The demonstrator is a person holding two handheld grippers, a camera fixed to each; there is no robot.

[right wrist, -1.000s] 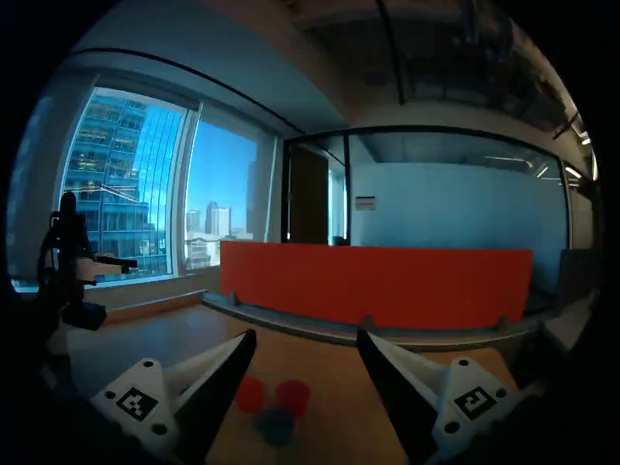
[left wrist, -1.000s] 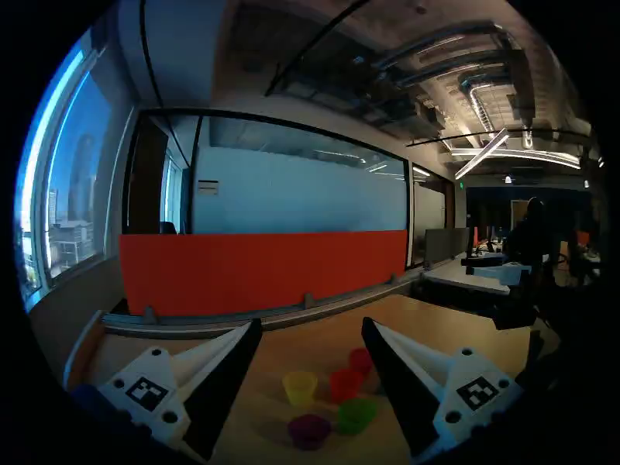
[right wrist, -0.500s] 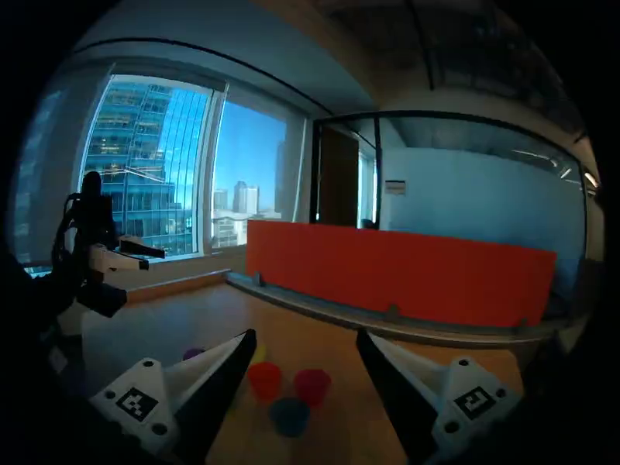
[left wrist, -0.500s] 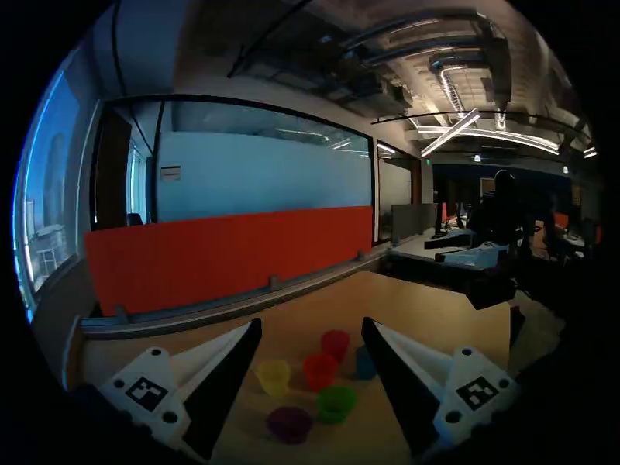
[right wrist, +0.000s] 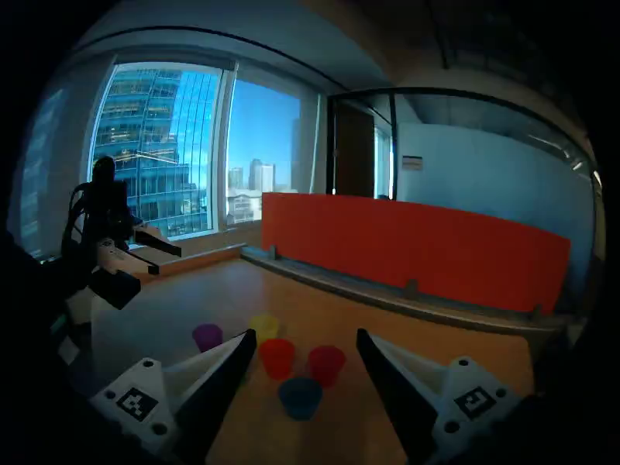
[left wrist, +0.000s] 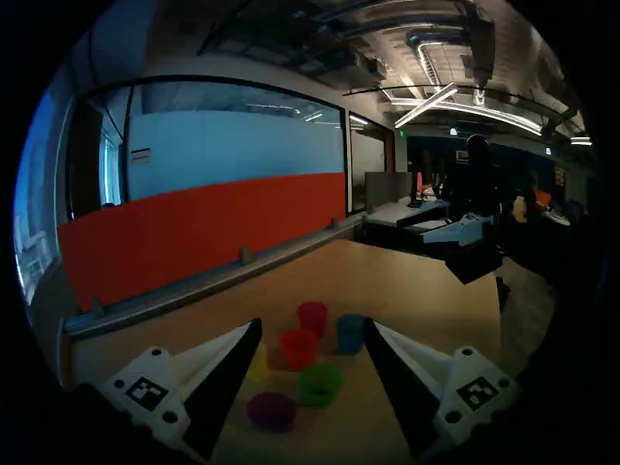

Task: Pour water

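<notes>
A tall window (right wrist: 155, 155) takes up the wall far off to the left of the right gripper (right wrist: 306, 335). A long orange partition (right wrist: 418, 248) runs across ahead of this gripper, along the far edge of the wooden worktop (right wrist: 232, 294). Both grippers hang above this worktop, each with its jaws spread wide and nothing between them. The left gripper (left wrist: 310, 324) points down at the same worktop from the other side. In the right gripper view it (right wrist: 169, 262) sits well off to the left and farther out, its two fingers clearly apart. In the left gripper view the right gripper is a dim shape off to the right and farther away. Six small cups stand upright in a loose cluster on the worktop, just ahead of and below both sets of fingertips. Seen from the left gripper, the red cup (left wrist: 312, 316) is farthest and stands framed between the fingertips. The orange cup (left wrist: 297, 347) is a little nearer and to its left, and the blue cup (left wrist: 349, 332) is just beside the right finger. The green cup (left wrist: 319, 384) is nearer still, and the purple cup (left wrist: 270, 408) is nearest, low and to the left. The yellow cup (left wrist: 260, 363) is half hidden behind the left finger. Whether any cup holds water cannot be told.
</notes>
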